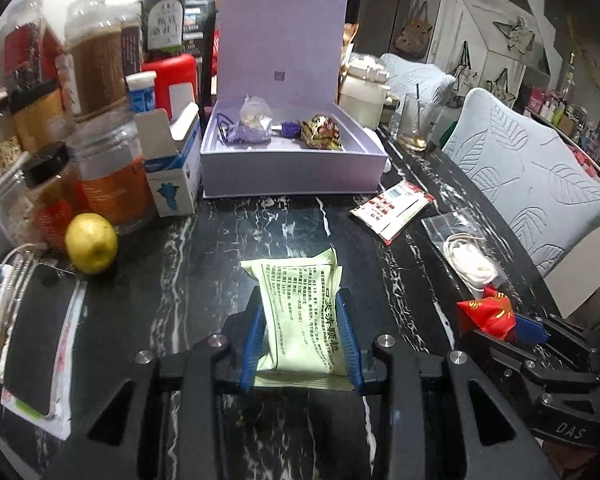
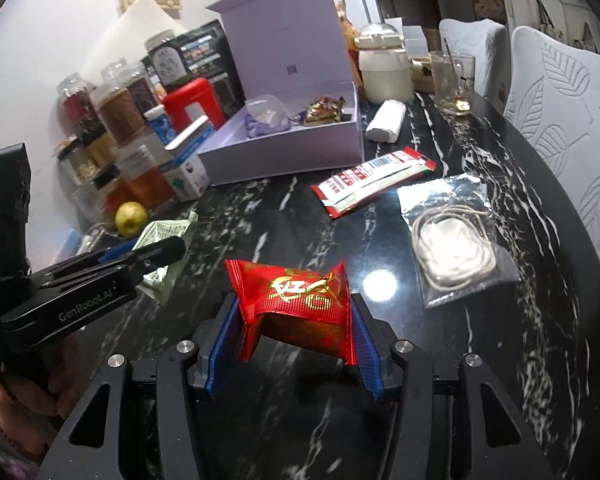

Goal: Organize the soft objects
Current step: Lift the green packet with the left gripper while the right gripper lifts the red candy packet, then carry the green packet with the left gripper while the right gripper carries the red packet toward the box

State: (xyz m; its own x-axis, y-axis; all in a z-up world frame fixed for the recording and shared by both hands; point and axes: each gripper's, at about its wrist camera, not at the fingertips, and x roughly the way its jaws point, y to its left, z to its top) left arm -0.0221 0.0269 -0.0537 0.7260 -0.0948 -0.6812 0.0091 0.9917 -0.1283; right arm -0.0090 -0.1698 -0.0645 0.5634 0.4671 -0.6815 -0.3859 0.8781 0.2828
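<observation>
Clamped in the left gripper [image 1: 300,340], a pale green sachet [image 1: 300,316], and in the right gripper [image 2: 296,328] a red packet [image 2: 296,304]: best carried level over the table, then released inside the open lilac box [image 1: 292,168].

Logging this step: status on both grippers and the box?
Left gripper shut on green sachet. Right gripper shut on red packet. Box open ahead, path clear.
</observation>
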